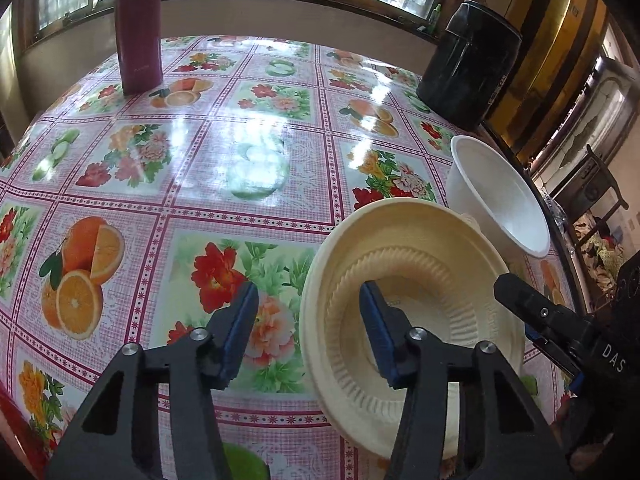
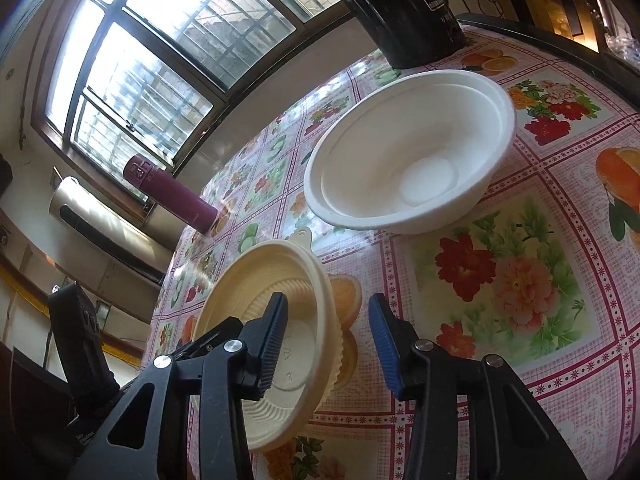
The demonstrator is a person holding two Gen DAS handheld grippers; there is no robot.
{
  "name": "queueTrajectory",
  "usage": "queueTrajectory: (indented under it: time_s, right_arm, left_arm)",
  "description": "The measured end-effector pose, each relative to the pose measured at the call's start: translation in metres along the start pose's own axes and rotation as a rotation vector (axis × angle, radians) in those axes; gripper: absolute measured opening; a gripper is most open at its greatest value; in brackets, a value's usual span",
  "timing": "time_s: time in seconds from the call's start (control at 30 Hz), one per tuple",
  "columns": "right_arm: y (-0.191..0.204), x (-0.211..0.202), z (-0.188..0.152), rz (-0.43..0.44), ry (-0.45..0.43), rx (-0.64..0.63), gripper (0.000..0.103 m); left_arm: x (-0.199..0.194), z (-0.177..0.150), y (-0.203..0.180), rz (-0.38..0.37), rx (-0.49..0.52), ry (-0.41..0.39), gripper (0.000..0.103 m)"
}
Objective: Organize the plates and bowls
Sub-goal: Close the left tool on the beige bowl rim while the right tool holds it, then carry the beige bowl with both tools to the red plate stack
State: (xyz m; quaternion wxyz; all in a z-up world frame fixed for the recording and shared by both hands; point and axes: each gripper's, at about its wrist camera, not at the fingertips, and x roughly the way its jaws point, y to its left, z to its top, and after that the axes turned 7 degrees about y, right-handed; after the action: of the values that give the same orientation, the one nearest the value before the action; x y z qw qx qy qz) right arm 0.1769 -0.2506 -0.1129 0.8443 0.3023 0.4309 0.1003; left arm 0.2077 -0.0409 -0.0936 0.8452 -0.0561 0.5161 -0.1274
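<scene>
The cream plate [image 1: 412, 280] lies on the flowered tabletop [image 1: 200, 168], ribbed well upward, apparently on top of another cream piece whose scalloped edge shows beneath it in the right wrist view. Just beyond it, toward the black container [image 1: 468, 64], stands the white bowl [image 2: 408, 152], upright and empty; plate and bowl are close, though I cannot tell if their rims touch.

The plate's near rim runs between the fingers of both tools. The left tongs [image 1: 308, 320] are spread wide, the right-hand finger over the plate's well and the other outside the rim over the cloth. The right tongs [image 2: 328, 344] are likewise spread, one finger inside the plate and the blue-padded one outside. Neither is pinching anything. Both straddle the rim from opposite sides, so either looks ready to close on it; the bowl lies farther ahead. A maroon flask [image 1: 138, 28] stands well apart by the window.
</scene>
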Motion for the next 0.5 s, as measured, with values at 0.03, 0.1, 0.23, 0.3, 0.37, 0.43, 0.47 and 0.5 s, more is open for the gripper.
queueTrajectory:
  time_s: [0.03, 0.1, 0.23, 0.3, 0.37, 0.43, 0.47, 0.5]
  right_arm:
    - [0.000, 0.000, 0.000, 0.000, -0.003, 0.001, 0.036]
    - [-0.001, 0.000, 0.000, -0.002, -0.003, 0.005, 0.030]
    - [-0.001, 0.001, 0.000, -0.016, -0.003, 0.007, 0.017]
    - [0.000, 0.001, -0.001, -0.019, -0.006, -0.003, 0.013]
    - [0.003, 0.001, -0.002, -0.031, -0.011, -0.014, 0.010]
    - [0.006, 0.002, -0.003, -0.034, -0.012, -0.022, 0.010]
    - [0.007, 0.003, -0.003, -0.037, -0.011, -0.028, 0.010]
    - [0.008, 0.003, -0.003, -0.043, -0.012, -0.035, 0.010]
  left_arm:
    - [0.000, 0.000, 0.000, -0.002, 0.000, 0.000, 0.045]
    - [-0.001, -0.001, 0.000, -0.004, 0.005, -0.004, 0.037]
    - [0.000, -0.002, -0.003, -0.029, 0.017, 0.005, 0.028]
    - [0.002, -0.003, -0.005, -0.036, 0.029, 0.012, 0.027]
    - [0.003, -0.003, -0.006, -0.047, 0.036, 0.017, 0.024]
    - [0.002, -0.004, -0.008, -0.053, 0.043, 0.019, 0.019]
    - [0.002, -0.004, -0.008, -0.047, 0.046, 0.015, 0.019]
    - [0.001, -0.004, -0.008, -0.040, 0.051, 0.010, 0.019]
